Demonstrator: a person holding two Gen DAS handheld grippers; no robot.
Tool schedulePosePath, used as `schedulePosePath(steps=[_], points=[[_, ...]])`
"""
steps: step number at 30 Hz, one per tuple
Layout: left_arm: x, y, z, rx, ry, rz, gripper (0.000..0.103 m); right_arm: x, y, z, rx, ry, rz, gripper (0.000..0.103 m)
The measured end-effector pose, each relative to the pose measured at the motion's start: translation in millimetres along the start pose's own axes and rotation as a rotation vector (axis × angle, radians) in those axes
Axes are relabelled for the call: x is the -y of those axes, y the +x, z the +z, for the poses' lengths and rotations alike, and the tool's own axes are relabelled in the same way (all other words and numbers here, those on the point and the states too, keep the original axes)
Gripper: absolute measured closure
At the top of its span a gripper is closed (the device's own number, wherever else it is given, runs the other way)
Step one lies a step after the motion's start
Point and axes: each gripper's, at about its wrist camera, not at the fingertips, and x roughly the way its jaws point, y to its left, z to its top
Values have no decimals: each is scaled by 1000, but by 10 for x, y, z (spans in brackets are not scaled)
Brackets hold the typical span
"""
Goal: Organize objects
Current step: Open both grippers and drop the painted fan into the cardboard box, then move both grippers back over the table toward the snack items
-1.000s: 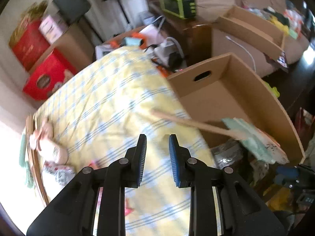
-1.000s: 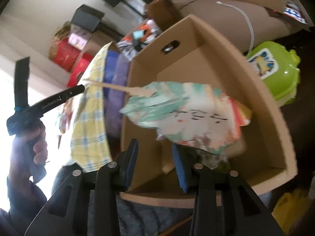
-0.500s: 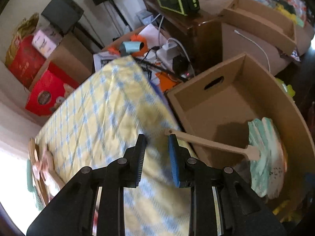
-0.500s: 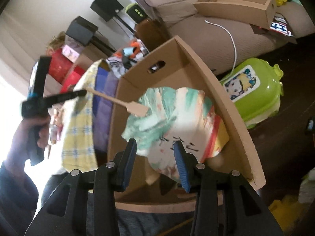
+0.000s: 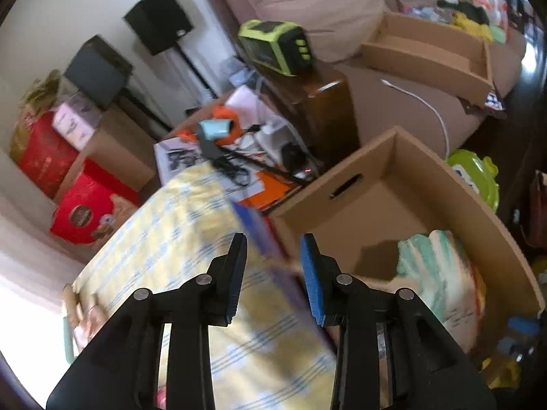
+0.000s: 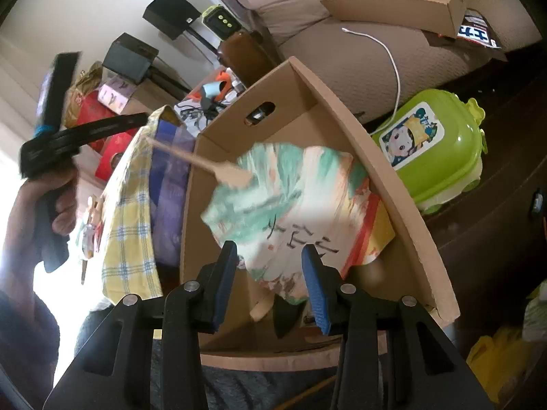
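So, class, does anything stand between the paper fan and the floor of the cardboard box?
Mostly no: the paper fan is inside the cardboard box. Only its wooden handle crosses over the box wall beside the yellow checked cloth, which seems to keep it from lying flat.

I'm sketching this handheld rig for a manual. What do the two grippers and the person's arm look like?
Both the left gripper and the right gripper are matte black, with two angular fingers, silver screws at the pivots and blue ribbed pads. Seen from the side, the left one has a blue band near its upright bar. The person's sleeve is dark.
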Motion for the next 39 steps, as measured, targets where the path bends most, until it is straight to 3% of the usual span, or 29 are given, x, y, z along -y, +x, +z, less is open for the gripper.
schedulePosePath(steps=[4, 9, 13, 16, 20, 22, 25, 29, 32, 35, 39], points=[[-471, -290, -325, 26, -93, -34, 72, -17, 2, 9, -3, -6, 4, 62], [-1078, -685, -922, 42, -150, 31, 72, -2, -1, 25, 1, 5, 15, 62], [-1650, -904, -1510, 11, -276, 68, 72, 8, 4, 26, 1, 15, 13, 61], [-1966, -1028, -1935, -10, -377, 56, 72, -9, 39, 16, -5, -6, -33, 58], [-2169, -1063, -2258, -33, -459, 58, 72, -15, 150, -20, -52, -52, -115, 58], [-2252, -1055, -2342, -43, -492, 40, 72, -26, 190, -41, -64, -81, -148, 58], [-2340, -1058, -2392, -29, -499, 40, 72, -74, 169, -53, -50, -123, -151, 66], [-2440, -1051, -2430, 12, -517, 18, 72, -314, 131, -52, -40, -222, -164, 65], [-2499, -1031, -2466, 37, -527, -13, 72, -630, 204, -21, -42, -334, -190, 37], [-2523, -1020, -2522, 49, -532, -48, 72, -906, 439, 144, -70, -461, -227, 36], [-2477, -999, -2615, 62, -551, -86, 72, -1272, 1075, 509, -199, -645, -334, 38]])
